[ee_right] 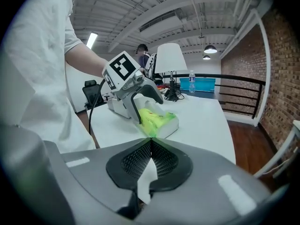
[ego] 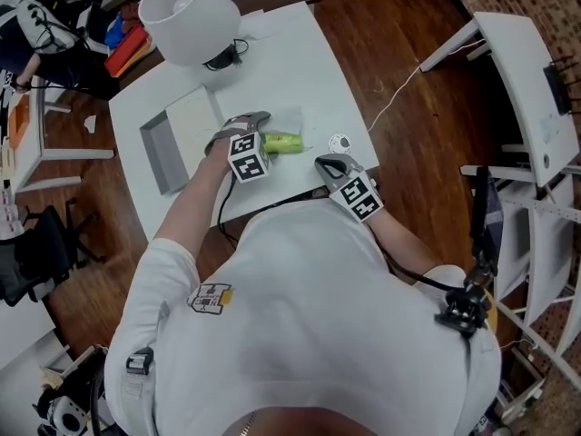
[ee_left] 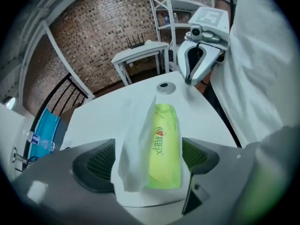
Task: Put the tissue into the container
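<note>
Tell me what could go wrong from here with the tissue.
The right tongs pinch only a thin edge of the tissue, so it might slip or tear on the way to the grey container. The left tongs stand open around the green tissue pack without pressing it, so pulling its raised sheet could drag the pack along.

White tissue (ee_left: 133,144) stands up from its green pack (ee_left: 165,149) — grey container (ego: 160,155) lies apart.
</note>
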A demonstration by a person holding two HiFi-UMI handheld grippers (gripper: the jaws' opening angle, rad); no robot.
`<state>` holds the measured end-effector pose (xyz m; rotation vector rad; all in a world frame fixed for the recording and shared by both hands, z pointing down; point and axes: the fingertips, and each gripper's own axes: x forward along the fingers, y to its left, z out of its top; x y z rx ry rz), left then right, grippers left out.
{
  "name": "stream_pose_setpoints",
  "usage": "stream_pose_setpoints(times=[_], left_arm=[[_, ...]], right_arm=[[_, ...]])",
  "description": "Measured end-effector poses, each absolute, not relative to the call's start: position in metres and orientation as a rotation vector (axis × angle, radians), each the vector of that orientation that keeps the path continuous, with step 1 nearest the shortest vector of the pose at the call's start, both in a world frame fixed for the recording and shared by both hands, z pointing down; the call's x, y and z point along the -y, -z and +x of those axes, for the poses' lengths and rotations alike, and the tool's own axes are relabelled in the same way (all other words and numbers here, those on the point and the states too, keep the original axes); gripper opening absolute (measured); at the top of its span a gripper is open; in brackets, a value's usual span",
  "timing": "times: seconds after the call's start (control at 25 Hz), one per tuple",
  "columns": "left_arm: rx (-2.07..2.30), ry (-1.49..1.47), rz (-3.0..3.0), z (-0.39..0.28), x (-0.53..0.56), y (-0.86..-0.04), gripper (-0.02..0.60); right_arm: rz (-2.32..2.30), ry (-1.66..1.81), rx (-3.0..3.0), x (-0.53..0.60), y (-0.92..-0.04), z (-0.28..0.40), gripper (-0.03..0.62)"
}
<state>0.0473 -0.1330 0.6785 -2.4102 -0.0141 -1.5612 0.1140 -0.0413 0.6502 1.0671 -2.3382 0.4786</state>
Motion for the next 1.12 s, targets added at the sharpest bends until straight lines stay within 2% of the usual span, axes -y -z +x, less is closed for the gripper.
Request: stream_pose_setpoints(times=[0.44, 0.72, 1.12], left_arm=[[0.262, 1.773, -2.406, 0.05, 0.133, -0.71, 0.431], [0.293, 1.798, -2.444, 0.05, 0.133, -0.717, 0.456], [0.232, 1.809, -2.483, 0.051, 0.131, -0.712, 0.382]], right_arm=[[1.12, -0.506, 2.312, 0.04, -0.648, 0.126, 0.0], [1.124, -0.514, 2.313, 0.04, -0.648, 0.126, 0.0], [1.084, -0.488, 2.318, 0.061, -0.652, 0.122, 0.0]])
